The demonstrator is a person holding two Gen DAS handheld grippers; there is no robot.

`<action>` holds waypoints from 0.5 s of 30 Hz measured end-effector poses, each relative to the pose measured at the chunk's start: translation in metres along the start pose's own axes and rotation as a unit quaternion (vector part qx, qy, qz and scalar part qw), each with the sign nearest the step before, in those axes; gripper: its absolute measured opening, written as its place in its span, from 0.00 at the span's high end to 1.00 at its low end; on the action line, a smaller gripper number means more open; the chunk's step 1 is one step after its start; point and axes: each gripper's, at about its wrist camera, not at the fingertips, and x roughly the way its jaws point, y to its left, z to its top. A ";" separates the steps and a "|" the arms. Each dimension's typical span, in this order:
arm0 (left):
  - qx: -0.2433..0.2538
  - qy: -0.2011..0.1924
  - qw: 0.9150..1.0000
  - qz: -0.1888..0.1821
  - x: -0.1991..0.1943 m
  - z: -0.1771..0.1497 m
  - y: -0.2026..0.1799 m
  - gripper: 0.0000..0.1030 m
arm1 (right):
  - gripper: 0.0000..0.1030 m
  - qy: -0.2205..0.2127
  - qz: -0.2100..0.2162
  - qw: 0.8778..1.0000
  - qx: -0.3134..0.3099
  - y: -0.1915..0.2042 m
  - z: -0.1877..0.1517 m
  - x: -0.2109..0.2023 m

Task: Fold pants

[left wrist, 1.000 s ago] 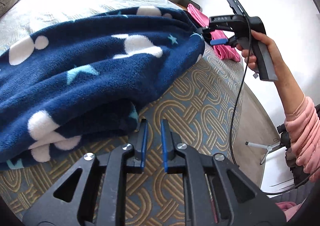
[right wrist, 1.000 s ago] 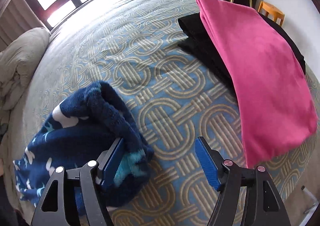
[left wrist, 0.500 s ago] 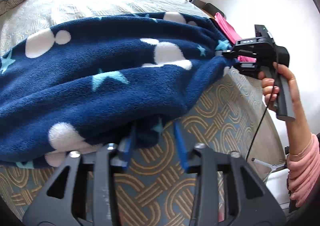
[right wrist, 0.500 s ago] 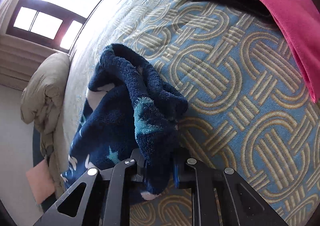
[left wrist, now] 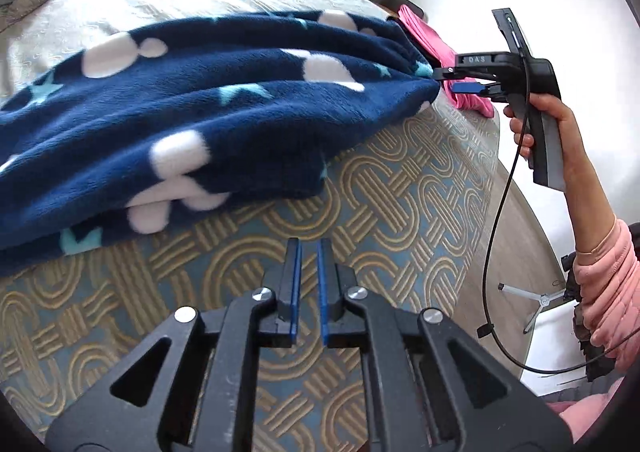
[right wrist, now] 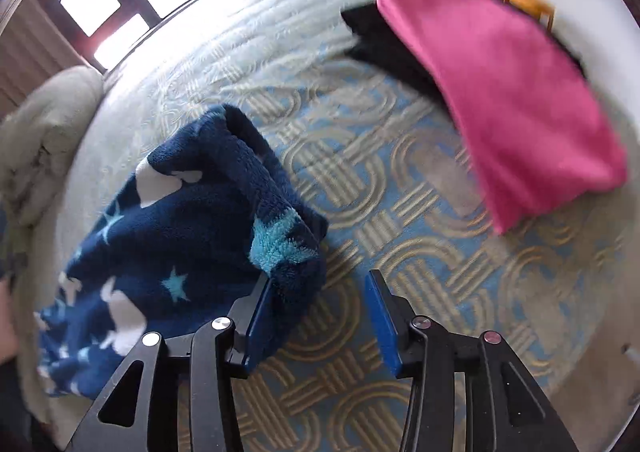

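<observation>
The navy fleece pants [left wrist: 208, 107] with white shapes and light blue stars lie folded on the patterned bedspread [left wrist: 400, 187]. In the right wrist view the pants [right wrist: 192, 228] sit at the left, and their corner rests against the left finger. My right gripper [right wrist: 320, 312] is open, with the corner partly between its jaws. It also shows in the left wrist view [left wrist: 460, 85] at the pants' right end. My left gripper [left wrist: 307, 256] is empty, its jaws nearly closed with a narrow gap, and it hovers over the bedspread just in front of the pants' near edge.
A folded pink garment [right wrist: 508, 91] lies on a black one [right wrist: 384, 47] at the far right of the bed. A grey pillow [right wrist: 36, 143] is at the left. The bed's edge and the floor [left wrist: 516, 252] are to the right, with chairs by the wall.
My right gripper was shut on the pants' corner and has opened. My left gripper has pulled back from the pants' edge and narrowed its jaws.
</observation>
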 end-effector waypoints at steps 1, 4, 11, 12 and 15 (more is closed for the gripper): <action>-0.015 -0.012 1.000 0.007 -0.013 -0.003 0.010 0.79 | 0.52 -0.027 -0.041 0.998 -0.029 0.015 -0.001 -0.015; -0.078 -0.058 0.994 0.056 -0.057 -0.014 0.055 0.66 | 0.51 -0.091 -0.076 0.986 -0.116 0.065 -0.013 -0.056; -0.232 -0.137 0.940 0.210 -0.171 -0.068 0.197 0.61 | 0.49 0.085 0.275 0.902 -0.323 0.248 -0.115 -0.078; -0.245 -0.142 0.933 0.223 -0.183 -0.076 0.214 0.61 | 0.50 0.107 0.305 0.880 -0.348 0.275 -0.133 -0.079; -0.301 -0.160 0.911 0.231 -0.211 -0.094 0.263 0.61 | 0.50 0.098 0.327 0.840 -0.423 0.357 -0.176 -0.085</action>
